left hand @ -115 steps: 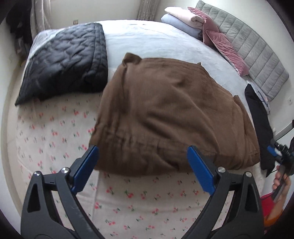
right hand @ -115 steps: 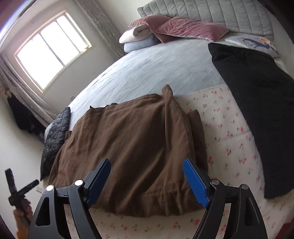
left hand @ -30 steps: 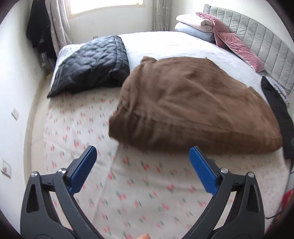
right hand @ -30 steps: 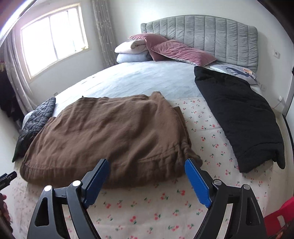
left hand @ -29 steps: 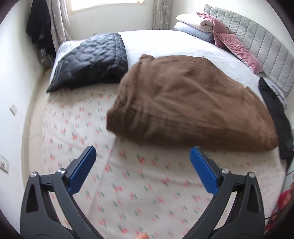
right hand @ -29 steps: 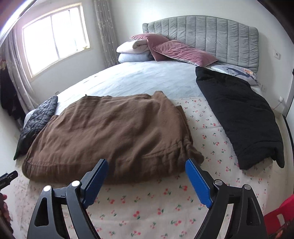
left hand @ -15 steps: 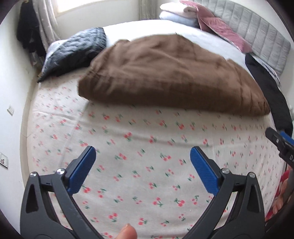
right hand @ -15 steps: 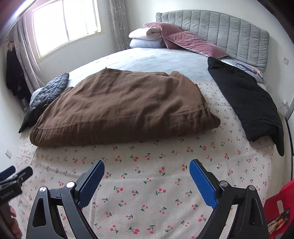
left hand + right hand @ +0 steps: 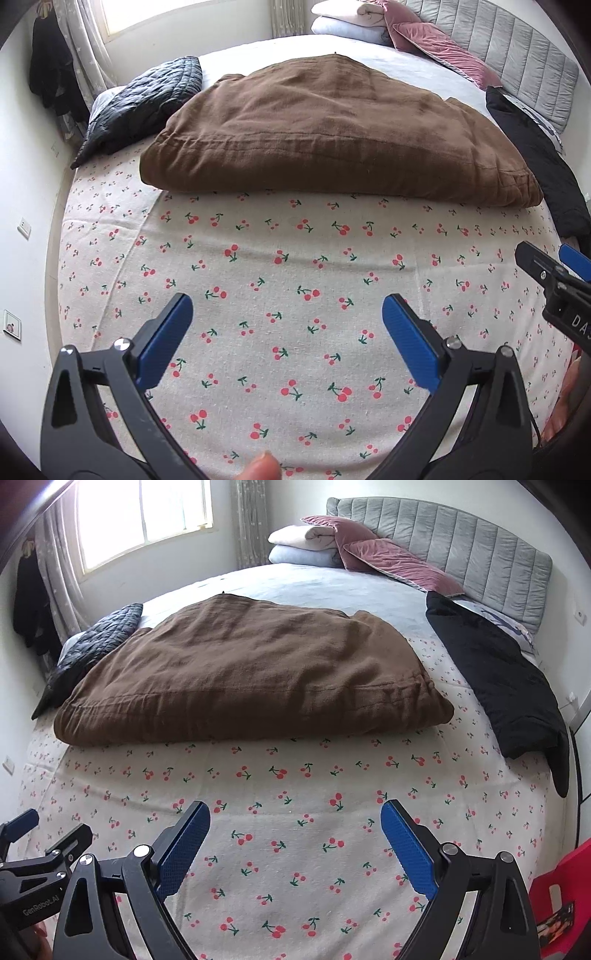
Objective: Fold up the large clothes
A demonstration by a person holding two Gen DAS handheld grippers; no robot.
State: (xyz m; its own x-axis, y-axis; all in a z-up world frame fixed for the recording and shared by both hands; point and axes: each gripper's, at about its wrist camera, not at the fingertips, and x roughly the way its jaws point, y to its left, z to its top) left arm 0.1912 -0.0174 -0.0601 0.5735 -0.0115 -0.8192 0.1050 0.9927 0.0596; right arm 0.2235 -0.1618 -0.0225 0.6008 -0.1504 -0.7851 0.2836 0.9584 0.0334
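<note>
My left gripper [image 9: 283, 334] and right gripper [image 9: 295, 840] both hover with jaws spread wide, holding nothing, above the cherry-print sheet [image 9: 295, 266] — thin, lightly creased cotton. Beyond them the brown garment [image 9: 240, 679] lies folded into a thick, soft, nubby wedge on the bed. A quilted dark jacket [image 9: 144, 107] sits partly hidden behind it — the black garment [image 9: 502, 686] droops off the edge

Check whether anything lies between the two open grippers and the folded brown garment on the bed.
Nothing visible does. Only bare cherry-print sheet separates the left gripper and right gripper from the brown garment. The quilted dark item and black garment lie off to its sides.
</note>
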